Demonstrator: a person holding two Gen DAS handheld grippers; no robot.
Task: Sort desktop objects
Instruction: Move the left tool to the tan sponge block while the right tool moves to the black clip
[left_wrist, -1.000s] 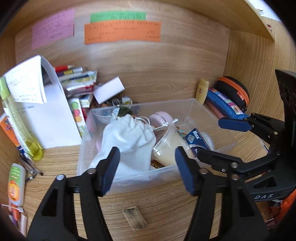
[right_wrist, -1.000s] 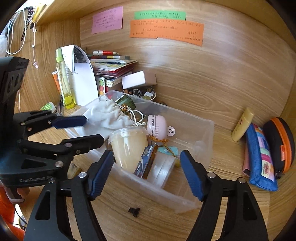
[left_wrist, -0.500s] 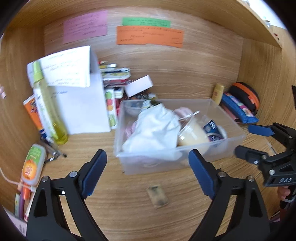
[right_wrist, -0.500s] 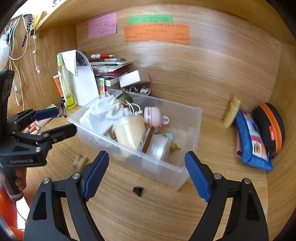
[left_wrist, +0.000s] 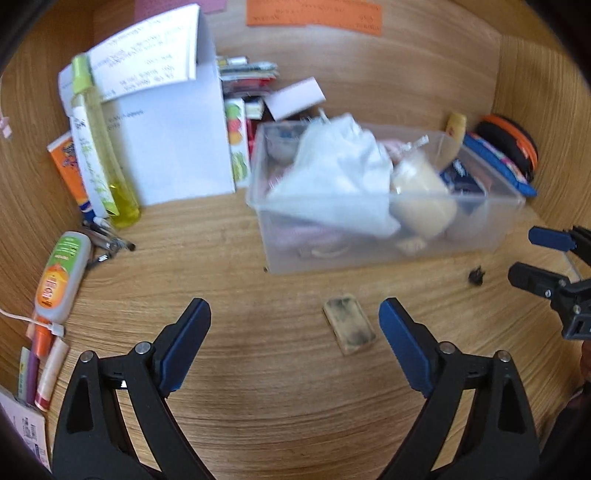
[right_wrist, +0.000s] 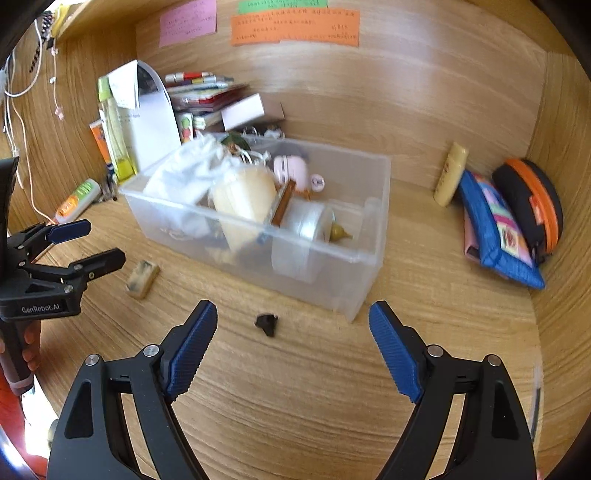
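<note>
A clear plastic bin (left_wrist: 369, 254) (right_wrist: 332, 280) stands on the wooden desk. It holds a white cloth bag (left_wrist: 340, 177) (right_wrist: 184, 177), a cream-filled cup (left_wrist: 421, 206) (right_wrist: 243, 199), a pink mini fan (right_wrist: 291, 170) and a tape roll (right_wrist: 306, 229). In front of the bin lie a dirty tan eraser (left_wrist: 349, 328) (right_wrist: 142, 278) and a small black clip (left_wrist: 476, 276) (right_wrist: 266, 325). My left gripper (left_wrist: 293, 314) (right_wrist: 92, 242) is open and empty, just short of the eraser. My right gripper (right_wrist: 293, 310) (left_wrist: 528, 254) is open and empty, near the black clip.
At the left stand a yellow bottle (left_wrist: 99, 155), a white paper bag (left_wrist: 173, 147), an orange-green tube (left_wrist: 61, 273) and pens. At the right are a blue pencil case (right_wrist: 495, 229), a black-orange case (right_wrist: 532, 199) and a yellow tube (right_wrist: 448, 173). Wooden walls close in three sides.
Both grippers have drawn back from the bin and sunk toward the desk. Their jaws stand wider than before, the left much wider. The eraser and clip now lie just ahead of them.
</note>
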